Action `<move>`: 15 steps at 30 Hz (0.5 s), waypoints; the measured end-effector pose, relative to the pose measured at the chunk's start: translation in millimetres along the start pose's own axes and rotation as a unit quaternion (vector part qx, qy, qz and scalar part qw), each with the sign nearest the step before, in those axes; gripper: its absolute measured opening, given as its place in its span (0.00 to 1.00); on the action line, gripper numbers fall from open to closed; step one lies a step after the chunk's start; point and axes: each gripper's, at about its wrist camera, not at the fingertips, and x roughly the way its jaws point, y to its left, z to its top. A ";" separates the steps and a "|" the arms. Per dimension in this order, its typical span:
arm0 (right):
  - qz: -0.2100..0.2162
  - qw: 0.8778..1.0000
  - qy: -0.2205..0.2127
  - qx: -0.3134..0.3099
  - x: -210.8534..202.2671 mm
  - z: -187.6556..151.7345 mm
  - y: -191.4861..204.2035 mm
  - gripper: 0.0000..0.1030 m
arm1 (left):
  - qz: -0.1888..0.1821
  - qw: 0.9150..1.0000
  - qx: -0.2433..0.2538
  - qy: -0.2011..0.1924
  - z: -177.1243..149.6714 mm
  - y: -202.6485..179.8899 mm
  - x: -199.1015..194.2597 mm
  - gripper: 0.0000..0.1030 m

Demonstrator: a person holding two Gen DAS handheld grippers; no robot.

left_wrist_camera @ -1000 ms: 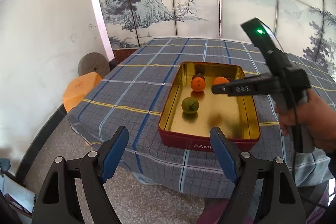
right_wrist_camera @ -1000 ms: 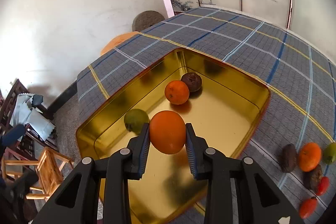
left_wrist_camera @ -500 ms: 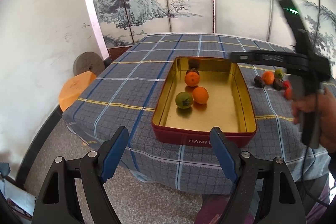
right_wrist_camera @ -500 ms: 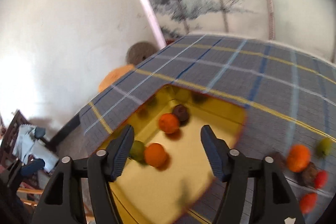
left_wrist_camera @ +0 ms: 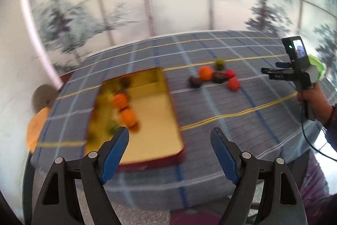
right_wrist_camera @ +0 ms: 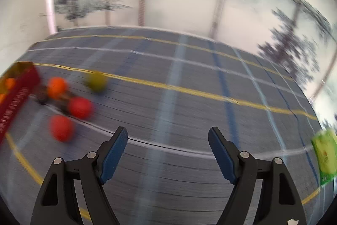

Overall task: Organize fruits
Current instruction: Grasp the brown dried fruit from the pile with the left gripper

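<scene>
Right hand-held gripper (right_wrist_camera: pixel 167 140) wide open, empty, over bare table (right_wrist_camera: pixel 189 119); left (left_wrist_camera: pixel 169 141) likewise. Loose fruits (right_wrist_camera: pixel 80 107) clustered beside tin (left_wrist_camera: pixel 151 119). Best squared over one fruit before closing.

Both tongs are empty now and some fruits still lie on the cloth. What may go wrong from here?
1. The loose fruits lie tightly clustered, some touching; closing the right tongs on one may knock its round neighbours so they roll across the cloth.
2. Both views are blurred by motion, so the tongs may miss their target.
3. In the tin, fruit crowds the left side; another dropped there may bump it.
</scene>
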 end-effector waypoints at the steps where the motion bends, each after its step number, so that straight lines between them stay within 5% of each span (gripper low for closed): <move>1: 0.001 1.000 0.012 0.020 5.0 -0.5 -15.1 0.74 | -0.009 1.000 0.004 0.007 9.2 -3.7 6.8 0.78; 3: 0.002 0.999 0.005 0.050 6.6 0.7 -33.4 0.81 | -0.032 0.999 0.015 0.017 29.3 -13.4 23.2 0.78; 5: 0.012 0.996 0.027 0.079 16.2 1.0 -47.2 0.99 | -0.038 0.999 0.029 0.023 48.2 -21.8 40.4 0.78; 8: 0.030 0.990 0.072 0.120 34.1 -2.3 -62.7 0.99 | -0.041 0.997 0.052 0.036 74.1 -34.3 71.6 0.78; 15: 0.056 0.986 0.062 0.146 32.2 -7.2 -74.9 1.00 | -0.060 0.989 0.093 0.100 108.0 -52.6 160.5 0.78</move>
